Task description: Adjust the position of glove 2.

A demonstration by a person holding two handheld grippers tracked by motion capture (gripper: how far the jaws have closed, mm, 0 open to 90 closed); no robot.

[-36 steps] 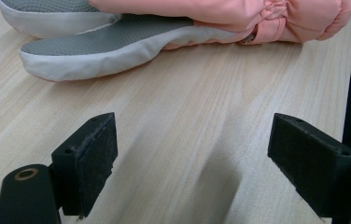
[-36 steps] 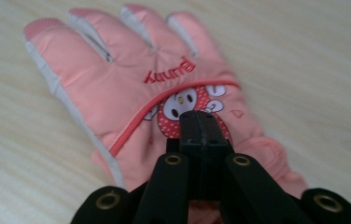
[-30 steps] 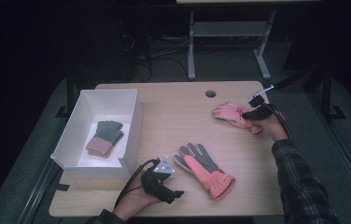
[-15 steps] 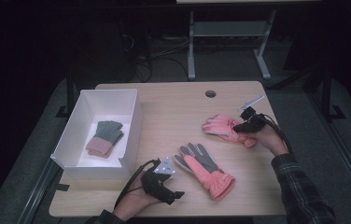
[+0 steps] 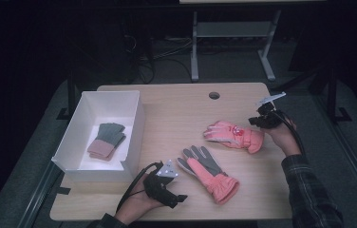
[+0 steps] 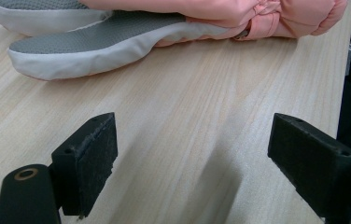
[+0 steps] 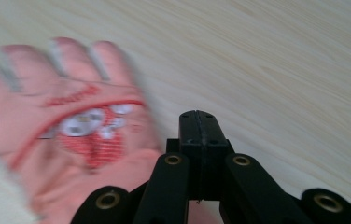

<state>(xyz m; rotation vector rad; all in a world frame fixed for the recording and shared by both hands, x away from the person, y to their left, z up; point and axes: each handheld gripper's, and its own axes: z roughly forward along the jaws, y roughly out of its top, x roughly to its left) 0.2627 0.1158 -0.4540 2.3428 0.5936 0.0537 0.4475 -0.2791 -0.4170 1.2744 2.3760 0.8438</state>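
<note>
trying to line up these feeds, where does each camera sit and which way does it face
High view: above the person's side, looking forward and down on the table; both forearms enter from below.
Left gripper view: low over the tabletop, facing the grey-palmed glove; its open jaws show.
Right gripper view: angled down on the pink glove; its jaws are shut.
Shared: the high view shows both gloves too.

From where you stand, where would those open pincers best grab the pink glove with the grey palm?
Probably at the puffy gathered cuff of the grey-palmed glove. It is the thickest part and lies nearest the open left gripper, which could come in level from the table's near edge. The flat fingers offer little to pinch.
</note>
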